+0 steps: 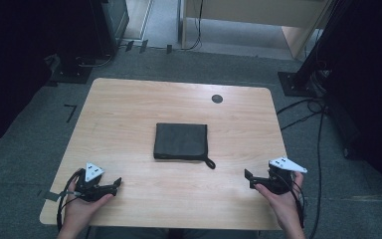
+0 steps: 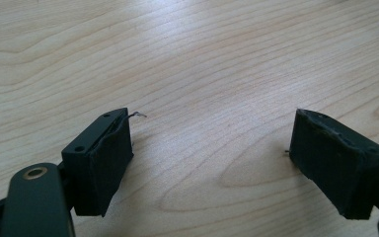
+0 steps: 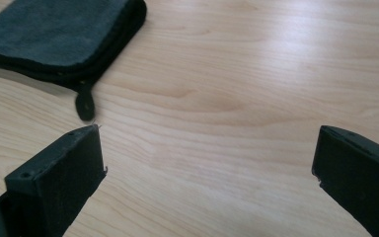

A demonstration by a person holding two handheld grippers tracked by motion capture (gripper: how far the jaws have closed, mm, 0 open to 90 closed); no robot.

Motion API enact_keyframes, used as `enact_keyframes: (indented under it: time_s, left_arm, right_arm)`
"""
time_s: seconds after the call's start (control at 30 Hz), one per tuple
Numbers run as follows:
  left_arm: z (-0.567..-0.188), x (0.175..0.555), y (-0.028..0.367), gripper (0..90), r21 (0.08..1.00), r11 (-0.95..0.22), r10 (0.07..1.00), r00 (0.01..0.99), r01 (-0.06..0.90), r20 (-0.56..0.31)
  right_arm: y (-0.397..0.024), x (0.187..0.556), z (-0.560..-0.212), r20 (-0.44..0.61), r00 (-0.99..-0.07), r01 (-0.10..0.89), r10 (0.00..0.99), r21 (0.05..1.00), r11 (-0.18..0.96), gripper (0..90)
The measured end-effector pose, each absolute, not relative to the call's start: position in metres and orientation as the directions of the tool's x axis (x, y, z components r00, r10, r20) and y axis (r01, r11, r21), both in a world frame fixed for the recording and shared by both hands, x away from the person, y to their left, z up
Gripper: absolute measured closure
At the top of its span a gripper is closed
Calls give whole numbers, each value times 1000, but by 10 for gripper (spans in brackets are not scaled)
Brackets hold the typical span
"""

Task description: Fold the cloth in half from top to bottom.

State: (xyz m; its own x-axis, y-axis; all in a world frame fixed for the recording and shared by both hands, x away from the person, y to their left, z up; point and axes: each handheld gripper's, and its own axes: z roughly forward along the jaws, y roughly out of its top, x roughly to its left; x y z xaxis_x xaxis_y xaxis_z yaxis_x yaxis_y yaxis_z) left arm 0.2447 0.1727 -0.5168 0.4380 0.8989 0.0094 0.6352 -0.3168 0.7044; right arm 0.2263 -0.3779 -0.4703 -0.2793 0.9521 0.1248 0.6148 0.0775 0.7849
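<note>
A folded dark grey cloth (image 1: 181, 141) lies flat in the middle of the wooden table (image 1: 129, 109), with a small hanging loop (image 1: 210, 163) sticking out at its near right corner. In the right gripper view the cloth (image 3: 59, 34) sits at the upper left with its loop (image 3: 84, 104) just beyond the left jaw. My left gripper (image 1: 115, 184) rests open near the table's front left, nothing between its jaws (image 2: 209, 158). My right gripper (image 1: 248, 179) is open at the front right, apart from the cloth, its jaws (image 3: 209, 170) wide over bare wood.
A small dark round disc (image 1: 217, 98) is set in the table near its far edge. Black stands and cables (image 1: 303, 107) stand on the carpet to the right, and dark equipment (image 1: 79, 64) sits beyond the far left corner.
</note>
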Motion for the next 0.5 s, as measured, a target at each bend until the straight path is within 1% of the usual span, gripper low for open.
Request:
enact_keyframes:
  time_s: [0.33, 0.5]
  left_arm:
    - [-517, 245, 173, 161, 703, -321, 897, 441, 635, 11]
    - [-517, 245, 173, 161, 703, -321, 897, 441, 634, 12]
  right_arm:
    - [-404, 213, -493, 92, -220, 649, 971, 757, 76, 0]
    - [-416, 206, -505, 98, -190, 670, 977, 740, 56, 0]
